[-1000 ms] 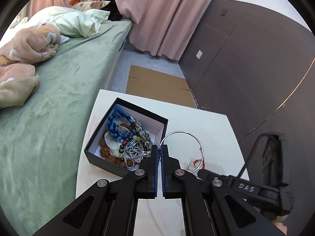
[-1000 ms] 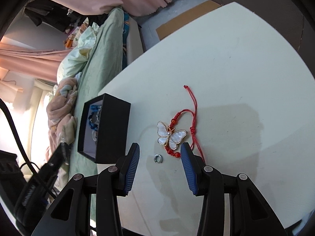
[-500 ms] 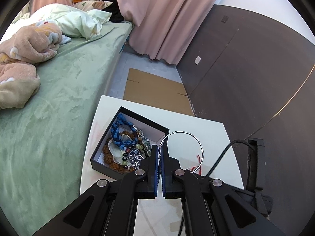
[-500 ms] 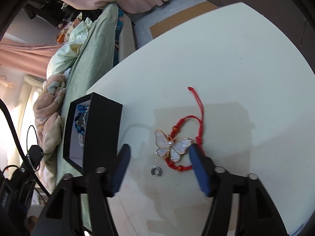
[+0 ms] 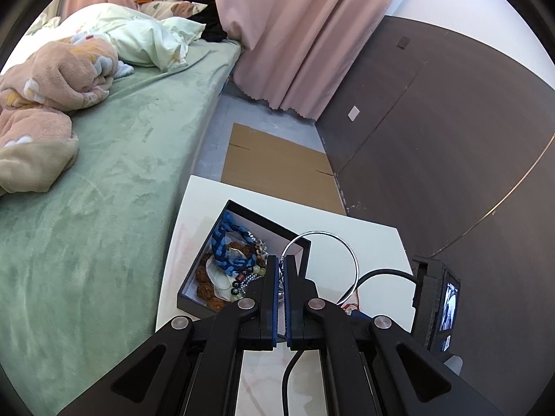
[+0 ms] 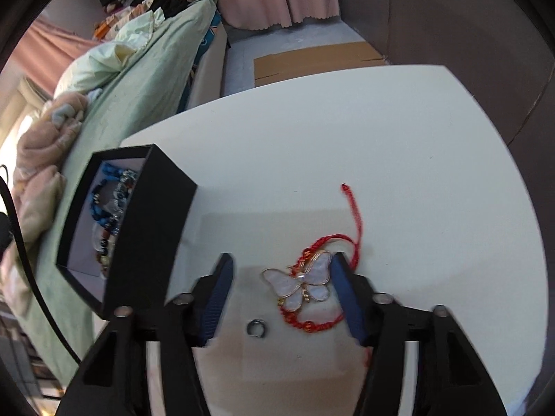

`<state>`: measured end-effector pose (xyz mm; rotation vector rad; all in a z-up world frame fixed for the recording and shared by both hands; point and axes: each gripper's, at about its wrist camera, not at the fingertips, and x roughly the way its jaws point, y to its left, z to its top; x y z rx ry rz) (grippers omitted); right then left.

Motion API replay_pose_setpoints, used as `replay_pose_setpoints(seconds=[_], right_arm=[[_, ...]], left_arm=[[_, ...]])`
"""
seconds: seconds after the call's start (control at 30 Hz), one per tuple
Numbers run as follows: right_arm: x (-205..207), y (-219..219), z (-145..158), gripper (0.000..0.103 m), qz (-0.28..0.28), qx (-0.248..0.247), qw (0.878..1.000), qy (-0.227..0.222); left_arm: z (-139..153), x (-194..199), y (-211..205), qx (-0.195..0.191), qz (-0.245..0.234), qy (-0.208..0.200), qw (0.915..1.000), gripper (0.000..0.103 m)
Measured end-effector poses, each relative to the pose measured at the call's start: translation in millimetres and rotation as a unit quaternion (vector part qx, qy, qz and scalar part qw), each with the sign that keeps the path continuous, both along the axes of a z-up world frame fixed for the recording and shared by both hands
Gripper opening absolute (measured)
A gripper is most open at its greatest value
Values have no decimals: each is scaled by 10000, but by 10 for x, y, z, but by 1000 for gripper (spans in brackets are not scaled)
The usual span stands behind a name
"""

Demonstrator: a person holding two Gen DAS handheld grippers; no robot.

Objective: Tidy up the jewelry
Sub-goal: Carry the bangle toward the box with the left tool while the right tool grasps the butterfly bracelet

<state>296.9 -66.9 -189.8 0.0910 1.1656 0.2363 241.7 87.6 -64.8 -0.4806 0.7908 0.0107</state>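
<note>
My left gripper point(image 5: 281, 261) is shut on a thin silver bangle point(image 5: 347, 246) and holds it high above the white table point(image 5: 364, 239), over the right rim of the black jewelry box point(image 5: 194, 293). The box holds a blue cord and several bead strings point(image 5: 229, 260). In the right wrist view the box point(image 6: 152, 215) stands at the left. My right gripper point(image 6: 281, 263) is open, low over the table, its fingers either side of a white butterfly bracelet on red cord point(image 6: 301, 280). A small silver ring point(image 6: 256, 327) lies just in front of it.
A green bed point(image 5: 104, 190) with blankets and a pillow runs along the table's left side. Flat cardboard point(image 5: 277, 170) lies on the floor beyond the table, with pink curtains point(image 5: 295, 34) and a dark wall panel point(image 5: 433, 156) behind. My right gripper's body and cable point(image 5: 437, 298) show at right.
My left gripper has risen with the bangle, so the box looks smaller and farther. My right gripper has opened wider and dropped closer around the butterfly bracelet.
</note>
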Motion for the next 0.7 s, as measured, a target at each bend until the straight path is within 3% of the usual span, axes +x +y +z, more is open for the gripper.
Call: replay_pose_setpoints(seconds=[0.27,0.7], right_arm=[[-39,-207,50,39,-128,627,9978,143],[-175,-238,428,39,-43,1666,9853,-365]], left_arm=[[-4,-22,-10,13,2,14,10000,2],[-50,-25,145,-248,74,-17,9997,2]])
